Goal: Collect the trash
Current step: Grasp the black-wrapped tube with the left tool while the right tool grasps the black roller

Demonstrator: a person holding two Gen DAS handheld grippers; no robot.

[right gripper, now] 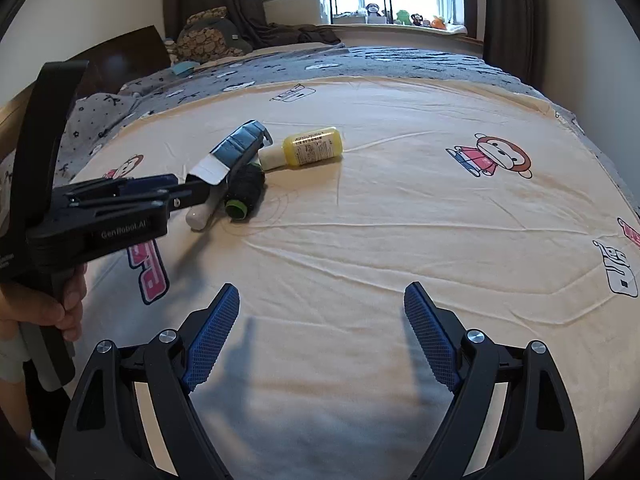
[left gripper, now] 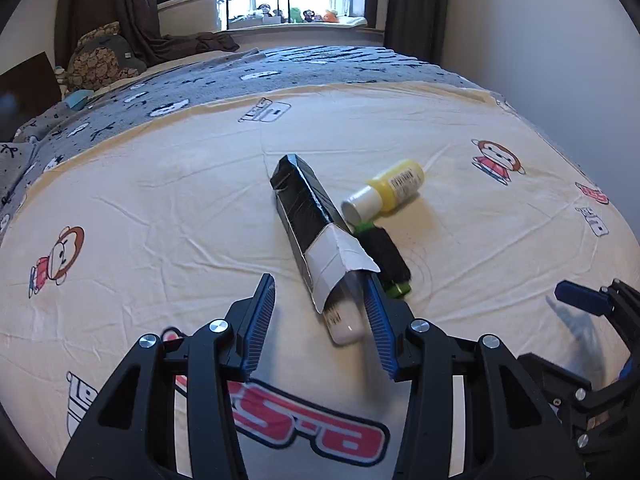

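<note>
A: Report the trash on the bed.

B: Three items lie clustered on the cream cotton bedsheet with cartoon monkey prints (right gripper: 400, 240). A long black cardboard carton with a white open flap (left gripper: 308, 216) lies slanted, its closed end toward 12 o'clock. A white plastic tube (left gripper: 344, 320) sticks out of its open near end. A yellow plastic bottle with a white cap (left gripper: 390, 190) lies on its side at the carton's 3 o'clock, just beside it. A black cylindrical roll with green ends (left gripper: 386, 258) lies along the carton's right edge, touching it, at 6 o'clock of the bottle's cap.

A: State of the left claw?

B: The left claw (left gripper: 320, 312) is partly open. The carton's open end and the tube sit between its blue ribbed pads (left gripper: 260, 320). The right pad lies against the carton's flap; the left pad stands clear of it, so nothing is gripped. No earlier view to compare.

A: And the right claw?

B: The right claw (right gripper: 322, 312) stands wide open over bare sheet, holding nothing, at 6 o'clock of the cluster and well apart from it. In its view a hand (right gripper: 60, 308) at 9 o'clock grips the left claw's handle.
</note>
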